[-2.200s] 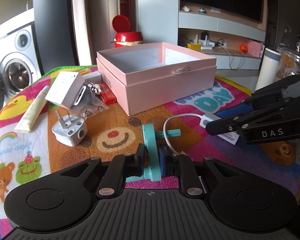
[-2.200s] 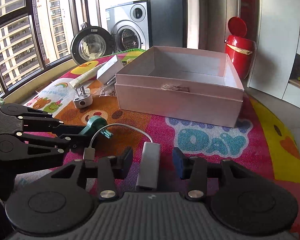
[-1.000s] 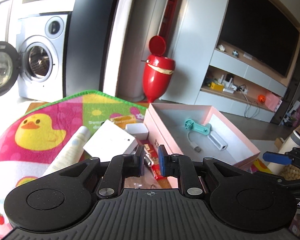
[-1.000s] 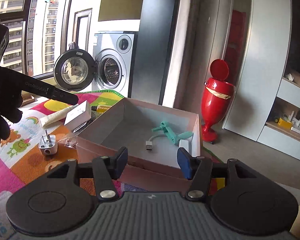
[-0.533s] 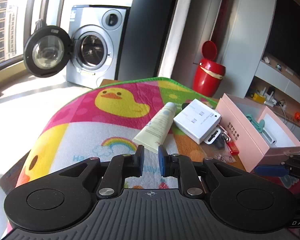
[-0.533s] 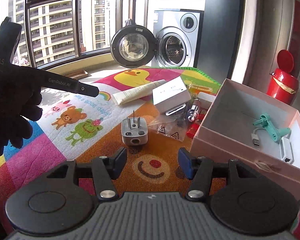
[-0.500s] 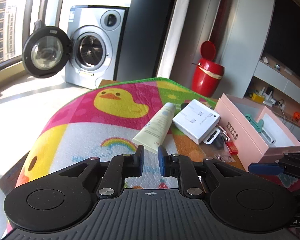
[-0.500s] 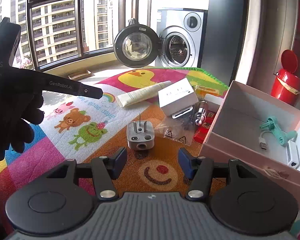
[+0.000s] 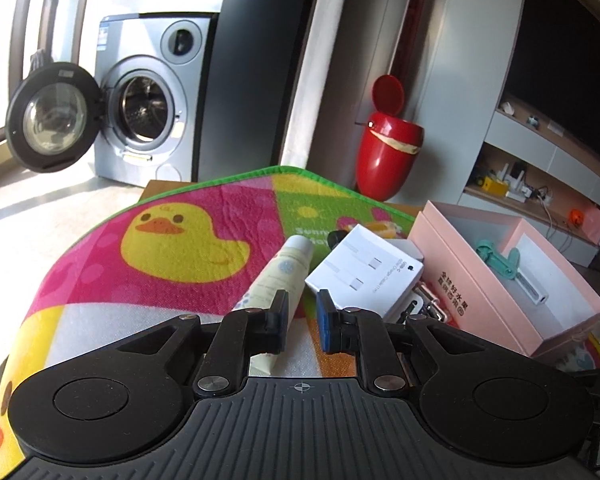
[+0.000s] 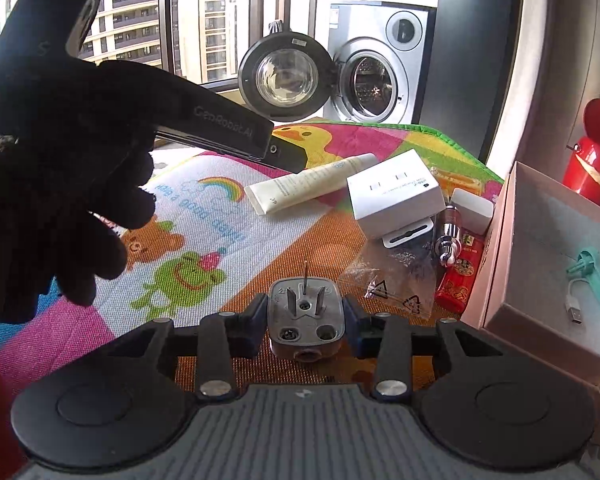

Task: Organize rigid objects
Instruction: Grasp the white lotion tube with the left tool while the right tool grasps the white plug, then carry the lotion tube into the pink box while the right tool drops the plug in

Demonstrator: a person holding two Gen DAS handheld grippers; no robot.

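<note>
Jaws of right gripper (image 10: 306,316) bracket the plug adapter (image 10: 306,312) on the mat (image 10: 204,236), pads touching or nearly touching its sides; firm grip not confirmed. Left gripper (image 9: 302,322) narrowly apart, empty, over the tube (image 9: 278,276). Advice: squeeze squarely on flat sides, lift straight, prongs up, then carry to the pink box (image 10: 500,248).

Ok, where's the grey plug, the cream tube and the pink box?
grey plug (image 10: 306,320): right wrist view, on its front face.
cream tube (image 10: 312,182): right wrist view, middle of its body.
pink box (image 9: 472,300): left wrist view, on its long side wall.
</note>
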